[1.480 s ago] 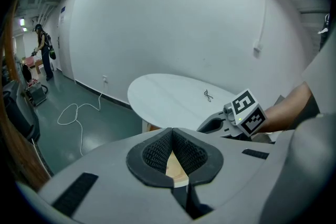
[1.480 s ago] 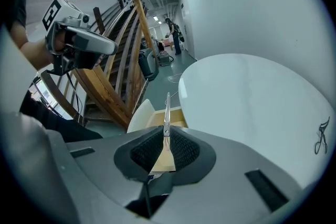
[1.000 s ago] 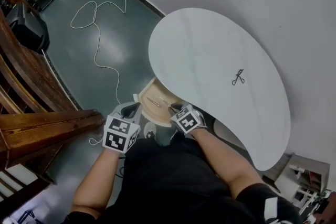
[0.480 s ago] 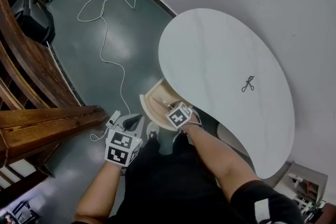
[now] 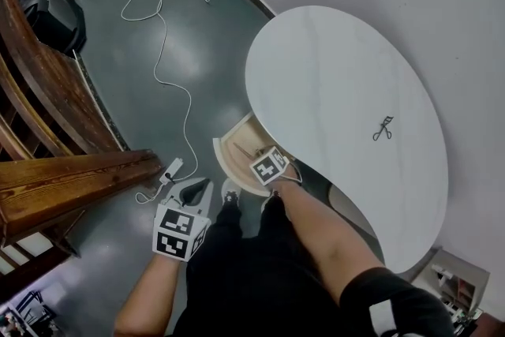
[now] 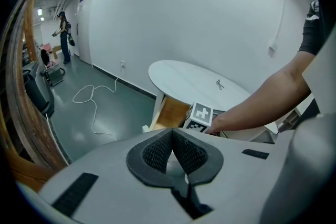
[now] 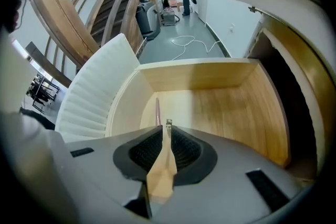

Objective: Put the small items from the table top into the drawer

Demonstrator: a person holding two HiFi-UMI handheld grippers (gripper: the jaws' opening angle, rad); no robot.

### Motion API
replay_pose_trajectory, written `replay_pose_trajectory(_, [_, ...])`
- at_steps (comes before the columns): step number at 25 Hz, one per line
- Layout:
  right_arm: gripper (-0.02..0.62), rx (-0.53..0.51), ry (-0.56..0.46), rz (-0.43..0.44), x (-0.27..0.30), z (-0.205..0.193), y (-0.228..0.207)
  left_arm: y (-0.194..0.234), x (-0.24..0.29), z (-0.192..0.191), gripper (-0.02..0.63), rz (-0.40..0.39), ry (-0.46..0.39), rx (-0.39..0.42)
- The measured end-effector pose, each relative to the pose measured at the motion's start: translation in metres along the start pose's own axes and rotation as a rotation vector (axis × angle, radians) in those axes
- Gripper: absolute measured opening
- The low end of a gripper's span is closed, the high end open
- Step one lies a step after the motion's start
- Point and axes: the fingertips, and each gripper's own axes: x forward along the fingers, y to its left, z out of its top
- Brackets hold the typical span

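The right gripper [image 7: 167, 128] was clenched on a small metal item [image 7: 168, 123] over the open drawer [image 7: 220, 102], while the left gripper [image 6: 172, 134] hung clenched and empty to its left.

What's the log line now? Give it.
left gripper shut, empty | right gripper over drawer, shut on metal piece | tool on table

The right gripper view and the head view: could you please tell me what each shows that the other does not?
Only the right gripper view looks inside the drawer: a slim pinkish stick lies on its wooden floor, and the right gripper has its jaws closed on a small metal piece. Only the head view shows the white table top, the eyelash curler on it and the left gripper. Both show the open drawer and the white cable.
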Motion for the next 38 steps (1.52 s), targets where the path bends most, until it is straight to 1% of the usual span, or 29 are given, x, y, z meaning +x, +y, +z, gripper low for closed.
replay_pose_trajectory(6, [0.043,0.0,-0.015,0.001,-0.006,-0.008,0.003,-0.004,0.006,-0.003,0.014,-0.015,0.009,0.006])
replay_pose_trajectory(11, [0.041,0.013,-0.05,-0.005,-0.022,-0.007,0.006,-0.008,0.009,0.009,0.014,-0.038,-0.008,0.033])
replay_pose_trajectory(14, [0.041,0.037,-0.083,0.005,-0.037,-0.002,0.007,-0.012,0.012,0.018,0.014,-0.048,-0.016,0.05])
replay_pose_trajectory(18, [0.041,0.096,-0.139,0.034,-0.067,-0.001,0.018,-0.016,0.017,0.027,0.014,-0.062,-0.022,0.082])
replay_pose_trajectory(25, [0.031,0.154,-0.358,0.029,-0.159,0.027,0.023,-0.031,0.022,0.053,0.014,-0.102,-0.051,0.144])
replay_pose_trajectory(30, [0.023,0.174,-0.499,-0.012,-0.22,0.037,0.02,-0.039,0.027,0.07,0.014,-0.124,-0.073,0.191])
replay_pose_trajectory(34, [0.014,0.243,-0.562,-0.037,-0.255,0.027,0.016,-0.05,0.027,0.079,0.014,-0.147,-0.09,0.228])
replay_pose_trajectory(38, [0.011,0.309,-0.608,-0.063,-0.28,0.012,0.005,-0.07,0.029,0.084,0.014,-0.186,-0.094,0.27])
